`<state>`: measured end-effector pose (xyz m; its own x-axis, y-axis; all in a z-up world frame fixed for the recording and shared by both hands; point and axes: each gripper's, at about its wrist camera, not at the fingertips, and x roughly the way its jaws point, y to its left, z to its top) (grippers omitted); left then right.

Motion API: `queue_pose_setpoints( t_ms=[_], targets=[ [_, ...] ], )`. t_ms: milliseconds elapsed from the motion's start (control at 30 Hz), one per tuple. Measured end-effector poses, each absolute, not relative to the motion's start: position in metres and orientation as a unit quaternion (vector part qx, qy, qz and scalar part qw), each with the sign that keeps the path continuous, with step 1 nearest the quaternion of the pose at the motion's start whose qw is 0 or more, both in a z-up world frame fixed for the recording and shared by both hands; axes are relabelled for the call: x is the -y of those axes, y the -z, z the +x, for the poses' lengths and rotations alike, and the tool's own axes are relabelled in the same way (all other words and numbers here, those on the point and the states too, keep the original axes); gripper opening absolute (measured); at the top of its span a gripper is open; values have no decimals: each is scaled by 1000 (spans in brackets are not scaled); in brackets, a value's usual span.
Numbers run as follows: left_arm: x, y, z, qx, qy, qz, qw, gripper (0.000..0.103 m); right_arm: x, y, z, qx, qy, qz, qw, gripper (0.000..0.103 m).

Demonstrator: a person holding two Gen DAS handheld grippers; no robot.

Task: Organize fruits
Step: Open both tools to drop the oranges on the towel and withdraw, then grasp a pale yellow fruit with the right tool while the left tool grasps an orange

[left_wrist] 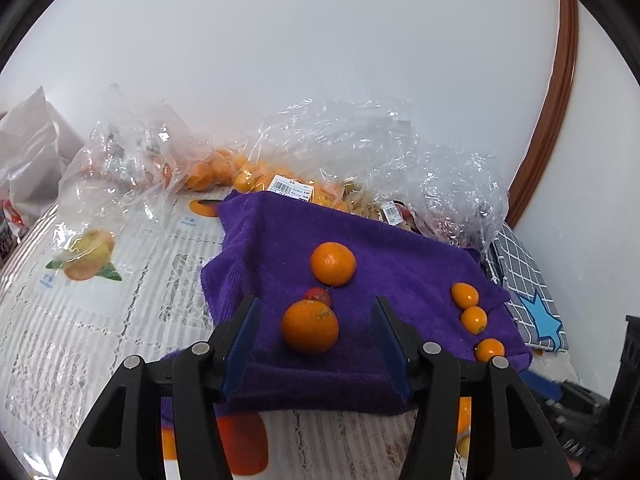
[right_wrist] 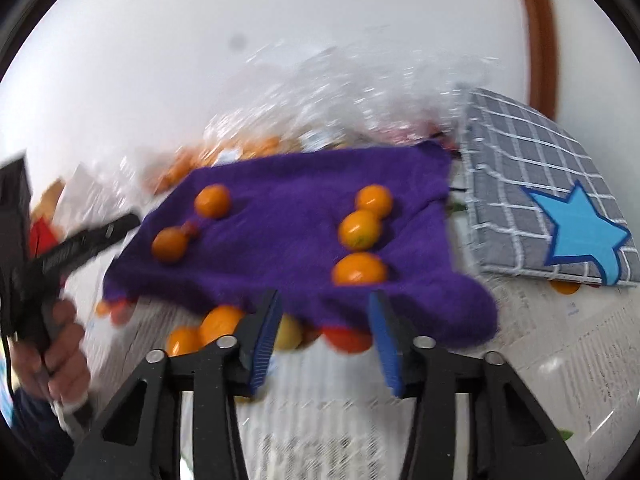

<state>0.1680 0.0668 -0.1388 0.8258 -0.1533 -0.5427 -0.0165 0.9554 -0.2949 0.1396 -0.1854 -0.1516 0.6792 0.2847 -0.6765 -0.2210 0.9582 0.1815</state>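
The left gripper (left_wrist: 316, 334) stands wide, its blue-padded fingers (left_wrist: 242, 344) flanking a round orange mandarin (left_wrist: 310, 326) on the purple terry towel (left_wrist: 400, 264), not touching it. A small red bumpy fruit (left_wrist: 319, 295) sits just beyond that mandarin, and a second round orange mandarin (left_wrist: 333, 263) farther ahead. Right of the gripper lie three small oval kumquats (left_wrist: 465, 294) in a row. The right gripper (right_wrist: 326, 332) is also wide and holds nothing, at the towel's near edge, the nearest kumquat (right_wrist: 360, 269) just ahead.

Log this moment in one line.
left tongs: open, over near orange | right tongs: open, empty | purple towel: five orange fruits, one red
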Motion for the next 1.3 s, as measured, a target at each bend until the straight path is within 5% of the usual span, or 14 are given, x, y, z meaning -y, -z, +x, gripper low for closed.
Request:
queue_pose_setpoints(
  t_ms=[133, 700, 1300],
  targets=[
    [-68, 139, 153, -290, 34, -134, 947, 55, 169, 163, 137, -399, -156, 23, 903, 27],
    [-71, 153, 138, -318, 49, -136, 937, 55, 157, 181, 151, -421, -143, 13, 896, 26],
    [10, 156, 114, -348, 143, -56, 925, 55, 209, 178, 111, -404, -83, 10, 911, 26]
  ],
)
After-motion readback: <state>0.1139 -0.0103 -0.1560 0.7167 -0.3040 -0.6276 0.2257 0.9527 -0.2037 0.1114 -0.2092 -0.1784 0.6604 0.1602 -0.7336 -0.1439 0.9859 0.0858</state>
